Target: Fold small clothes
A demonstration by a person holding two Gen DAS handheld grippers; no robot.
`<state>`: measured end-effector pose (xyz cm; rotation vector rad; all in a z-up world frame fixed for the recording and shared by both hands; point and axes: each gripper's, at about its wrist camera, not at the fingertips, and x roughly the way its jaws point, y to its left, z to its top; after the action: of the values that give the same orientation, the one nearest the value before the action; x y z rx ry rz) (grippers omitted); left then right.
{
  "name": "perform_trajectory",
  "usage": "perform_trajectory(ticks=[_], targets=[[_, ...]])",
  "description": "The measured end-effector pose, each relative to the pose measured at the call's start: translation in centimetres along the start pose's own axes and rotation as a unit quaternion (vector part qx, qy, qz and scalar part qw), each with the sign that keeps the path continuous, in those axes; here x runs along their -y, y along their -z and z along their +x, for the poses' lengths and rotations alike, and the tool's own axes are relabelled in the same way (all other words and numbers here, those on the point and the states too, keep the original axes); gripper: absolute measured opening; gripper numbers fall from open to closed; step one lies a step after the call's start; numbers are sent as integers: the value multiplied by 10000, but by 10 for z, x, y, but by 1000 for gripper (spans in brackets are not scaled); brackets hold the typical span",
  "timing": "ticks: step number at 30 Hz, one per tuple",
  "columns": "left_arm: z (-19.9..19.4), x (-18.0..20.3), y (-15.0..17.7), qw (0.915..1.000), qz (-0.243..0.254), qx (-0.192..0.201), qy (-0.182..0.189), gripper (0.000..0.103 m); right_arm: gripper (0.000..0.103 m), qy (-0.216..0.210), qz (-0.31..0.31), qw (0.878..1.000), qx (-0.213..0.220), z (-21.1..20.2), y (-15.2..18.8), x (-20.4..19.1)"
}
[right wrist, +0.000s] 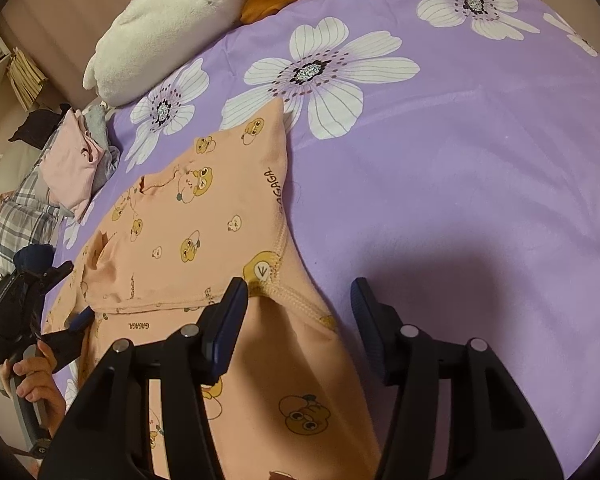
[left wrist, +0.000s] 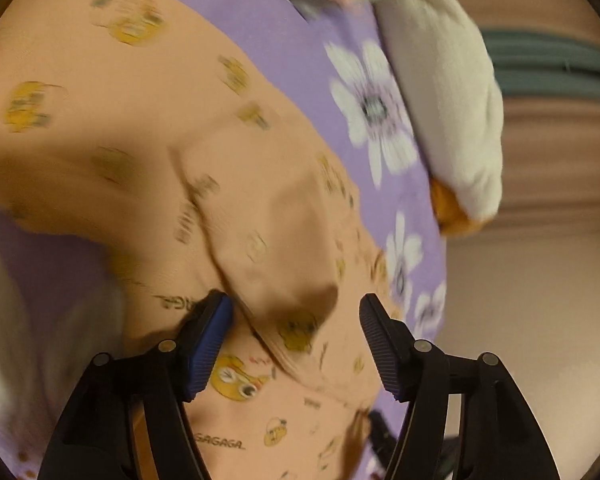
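the left gripper (left wrist: 296, 336) has its fingers (left wrist: 206, 344) spread well apart above a raised fold of the peach garment (left wrist: 148, 128); no pad presses on the cloth and nothing is held. the left wrist view is motion-blurred, so fine detail near the far edge cannot be read. the right gripper (right wrist: 300, 320) also has its fingers (right wrist: 224, 328) apart, with the left finger over the garment's stitched hem and the right finger over bare purple bedsheet (right wrist: 480, 168); nothing is gripped. the peach garment (right wrist: 204, 232), printed with yellow cartoon figures and the word "gagaga", lies on the bed, with one part folded over onto the rest. the right wrist view alone shows that folded flap as a whole, the large white flowers of the sheet in sharp detail, a hand (right wrist: 34, 380) holding the handle of the other gripper at the left edge, and a plaid cloth (right wrist: 24, 208) beyond the bed edge. both views show the white plush toy (right wrist: 164, 28) with an orange part at the sheet's edge and a pile of pink and grey clothes (right wrist: 80, 156). the left wrist view alone shows a teal striped item (left wrist: 552, 68) beyond the plush toy (left wrist: 444, 92).
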<state>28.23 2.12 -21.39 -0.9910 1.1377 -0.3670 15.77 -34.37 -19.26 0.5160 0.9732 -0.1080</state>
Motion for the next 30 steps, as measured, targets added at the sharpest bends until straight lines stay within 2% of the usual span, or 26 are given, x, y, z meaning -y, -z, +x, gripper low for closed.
perform_trajectory(ticks=[3,5,7,8,10,11,13,14,17,19,21,22,25,28,30], targets=[[1,8,3,9988,197,404,-172,64,55,20,-27,10000,-9,0,1,-1],[-2,9,3,9971,215,717,-160,39,55,15,-41,10000,-28,0,1,-1],[2,13,0,9962,336,791,-142,24,55,11,-44,10000,-39,-1,1,-1],[5,14,-2,9952,450,833,-235,16,55,9,-40,10000,-41,0,1,-1],[11,14,-4,9902,541,1000,-807,2,55,7,-43,10000,-31,0,1,-1],[10,12,-4,9861,516,1143,-1088,2,54,18,-56,10000,-30,0,1,-1],[1,12,-2,9774,663,1546,-1282,2,54,35,-85,10000,-15,0,1,-1],[-4,14,0,9700,763,1735,-1520,2,54,38,-85,10000,-5,-1,0,-1],[-15,20,6,9639,972,1864,-1636,2,55,61,-82,9999,25,-1,1,-1],[-23,25,13,9536,1176,2085,-1827,2,55,77,-105,9999,40,-1,1,-3],[-20,27,17,9428,1340,2086,-2228,2,55,123,-126,9998,60,-1,2,-4],[-17,25,19,9400,1407,2047,-2339,2,55,134,-142,9998,74,-1,2,-4],[-11,12,18,9410,1329,1888,-2474,2,55,144,-177,9997,121,-4,2,-7],[-20,3,13,9544,1084,1676,-2220,5,54,74,-200,9995,225,-10,-1,-8],[-30,6,12,9622,925,1479,-2091,17,54,-134,-183,9988,423,-23,-8,-11]])
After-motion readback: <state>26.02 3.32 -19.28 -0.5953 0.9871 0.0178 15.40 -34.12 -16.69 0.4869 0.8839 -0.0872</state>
